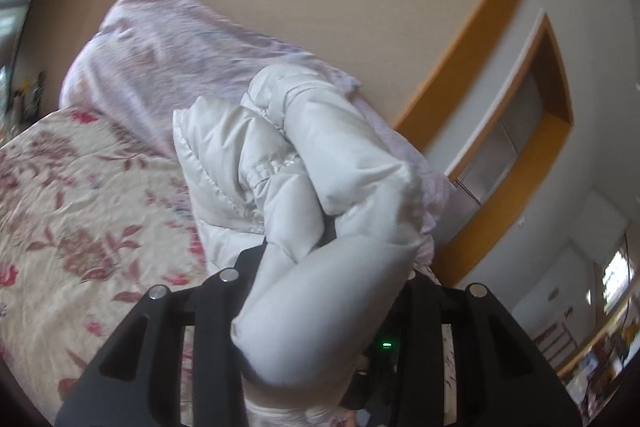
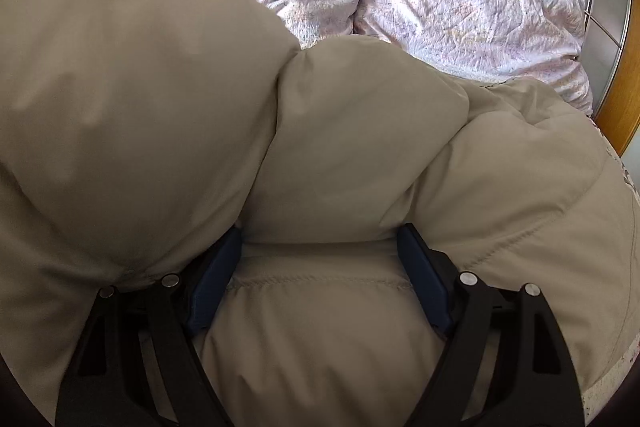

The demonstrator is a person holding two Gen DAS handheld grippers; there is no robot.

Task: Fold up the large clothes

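Bedroom: pillows (image 2: 460,7), floral bedspread (image 1: 72,195).

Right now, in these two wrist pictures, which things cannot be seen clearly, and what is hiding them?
- Left gripper, left wrist view: its fingertips are buried in the pale puffy padded jacket.
- Right gripper, right wrist view: jacket bulges between the blue pads, so contact is unclear.
- Floral bedspread: blurred.
- Lilac pillows, right wrist view: lower parts covered by jacket.
- Jacket's whole outline: cut off by frame edges.
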